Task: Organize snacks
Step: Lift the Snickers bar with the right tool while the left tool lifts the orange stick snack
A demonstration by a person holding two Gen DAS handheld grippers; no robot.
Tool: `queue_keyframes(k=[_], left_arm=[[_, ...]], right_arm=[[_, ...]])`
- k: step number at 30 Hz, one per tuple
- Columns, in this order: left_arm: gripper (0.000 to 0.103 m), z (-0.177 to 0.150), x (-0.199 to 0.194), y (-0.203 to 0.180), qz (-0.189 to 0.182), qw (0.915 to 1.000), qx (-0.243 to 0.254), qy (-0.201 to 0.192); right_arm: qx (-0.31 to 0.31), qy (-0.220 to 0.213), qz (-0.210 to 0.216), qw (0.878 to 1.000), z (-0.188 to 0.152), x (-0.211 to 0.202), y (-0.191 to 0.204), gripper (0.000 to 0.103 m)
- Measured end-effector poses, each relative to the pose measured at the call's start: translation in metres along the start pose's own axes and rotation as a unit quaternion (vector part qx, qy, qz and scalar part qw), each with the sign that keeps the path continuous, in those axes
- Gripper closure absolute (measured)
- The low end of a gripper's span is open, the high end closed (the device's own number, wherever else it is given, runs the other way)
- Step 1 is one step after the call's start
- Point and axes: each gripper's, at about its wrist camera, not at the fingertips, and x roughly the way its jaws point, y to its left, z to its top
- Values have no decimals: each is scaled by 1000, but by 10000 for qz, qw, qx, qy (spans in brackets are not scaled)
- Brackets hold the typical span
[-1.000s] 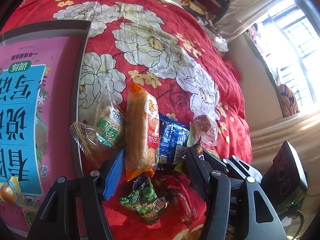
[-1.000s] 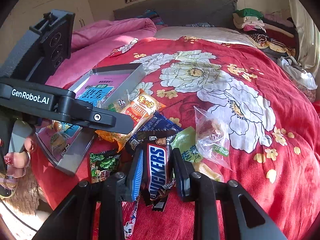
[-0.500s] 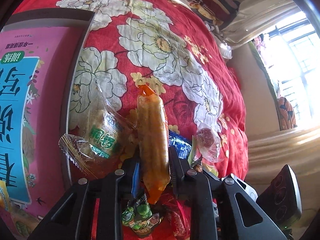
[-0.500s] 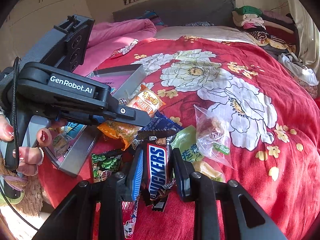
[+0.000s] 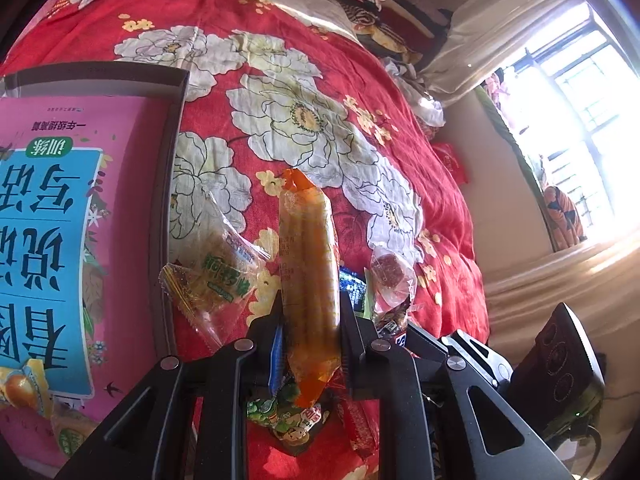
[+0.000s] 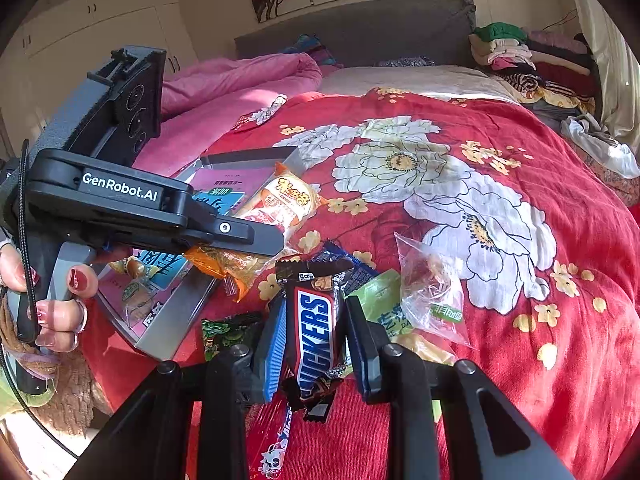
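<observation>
My left gripper (image 5: 310, 320) is shut on a long orange snack packet (image 5: 308, 264) and holds it above the snack pile; the packet also shows in the right wrist view (image 6: 280, 204). My right gripper (image 6: 316, 340) is shut on a Snickers bar (image 6: 316, 336), low over the red bedspread. A grey tray (image 5: 170, 184) with a pink and blue book (image 5: 48, 216) in it lies to the left. Loose snacks lie around: a clear packet with green label (image 5: 216, 276), a green pea packet (image 5: 288, 420), a clear bag with a red sweet (image 6: 432, 280).
The red flowered bedspread (image 6: 460, 184) stretches beyond the snacks. A pink quilt (image 6: 240, 84) lies at the back left and folded clothes (image 6: 520, 52) at the back right. A window (image 5: 580, 92) is on the right.
My left gripper closed on the orange packet and lifted it up and toward the tray. My right gripper stayed shut on the Snickers bar, almost still.
</observation>
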Motion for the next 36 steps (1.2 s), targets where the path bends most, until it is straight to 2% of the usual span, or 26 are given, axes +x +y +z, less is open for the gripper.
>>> queue_keyframes(k=[17,36], left_arm=[[80,-13,-51,14,140,9989,112,-426],[80,-19,-113,39,227,9951,0,-957]], right_arm=[[155,-555,-88,9983,6,-27,2,74],[95,-784,-17,9969,12,-44,28,74]])
